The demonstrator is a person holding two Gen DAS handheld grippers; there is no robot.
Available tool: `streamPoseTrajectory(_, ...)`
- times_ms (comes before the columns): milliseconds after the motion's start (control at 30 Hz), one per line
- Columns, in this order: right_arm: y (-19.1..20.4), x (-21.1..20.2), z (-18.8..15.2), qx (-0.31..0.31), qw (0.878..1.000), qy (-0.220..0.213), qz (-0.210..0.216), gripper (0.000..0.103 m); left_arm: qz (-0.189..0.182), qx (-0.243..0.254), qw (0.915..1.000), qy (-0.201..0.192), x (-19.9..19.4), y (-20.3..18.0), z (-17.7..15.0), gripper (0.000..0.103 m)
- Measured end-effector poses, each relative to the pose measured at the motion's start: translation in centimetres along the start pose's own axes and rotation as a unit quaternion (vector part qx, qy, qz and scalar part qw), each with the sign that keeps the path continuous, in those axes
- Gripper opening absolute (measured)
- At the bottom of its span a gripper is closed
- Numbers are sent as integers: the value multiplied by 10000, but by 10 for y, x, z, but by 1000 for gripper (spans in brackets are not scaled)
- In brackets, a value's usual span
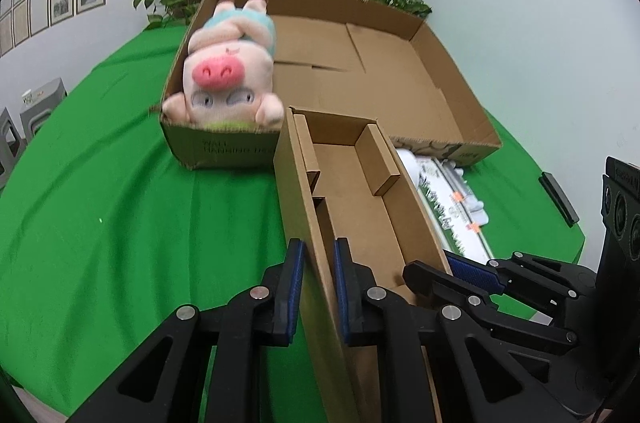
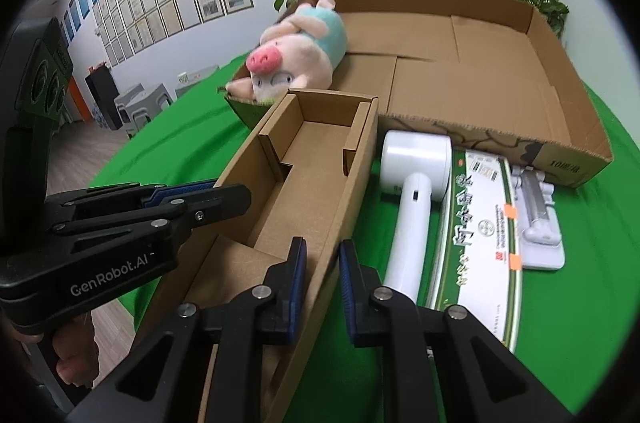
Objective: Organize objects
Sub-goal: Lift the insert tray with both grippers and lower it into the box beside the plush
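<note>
Clamping both grippers (image 1: 318, 287) (image 2: 323, 287) on narrow box (image 2: 304, 179), beside white device (image 2: 414, 183).

**Both grippers clamped on opposite walls**

The left gripper (image 1: 318, 287) points forward and downward, its two blue-padded fingers (image 1: 294, 287) pressed close together on a thin cardboard wall of the narrow box (image 1: 352, 183), one pad on each face. The right gripper (image 2: 323, 283) is angled downward in the same way, and its pads pinch the opposite long wall of that box. The two tools sit side by side, near each other: in the left wrist view the right gripper's fingers reach in from the right side, and in the right wrist view the left gripper reaches in from the left. A hand (image 2: 74, 355) wraps around the left gripper's handle, fingers curled beneath it.
</note>
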State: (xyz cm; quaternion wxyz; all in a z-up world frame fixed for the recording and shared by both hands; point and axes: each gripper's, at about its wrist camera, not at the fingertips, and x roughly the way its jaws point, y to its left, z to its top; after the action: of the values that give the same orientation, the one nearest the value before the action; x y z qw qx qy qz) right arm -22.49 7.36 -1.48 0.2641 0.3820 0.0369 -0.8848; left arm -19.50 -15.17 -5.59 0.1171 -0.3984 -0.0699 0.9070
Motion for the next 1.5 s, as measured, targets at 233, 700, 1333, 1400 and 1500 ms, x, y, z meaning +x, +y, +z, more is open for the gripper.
streamPoseTrajectory(233,-4,-14,12,38,9996,-273,-3,15,-3,102,9997,-235,-16,-11,15,12)
streamPoseTrajectory(700,-14,-25,46,-95,9974,-698,-146,15,19,315,9974,-652,-31,-33,55,12)
streamPoseTrajectory(1333,-47,-21,161,-124,9926,-1200,-106,14,-115,373,9931,-1104,-31,-39,195,12)
streamPoseTrajectory(1400,-49,-16,174,-168,9930,-1165,-88,14,-74,387,9925,-1158,-30,-38,210,12)
streamPoseTrajectory(1500,-52,-6,188,-189,9934,-1121,-125,14,24,381,9927,-1147,-22,-35,230,12)
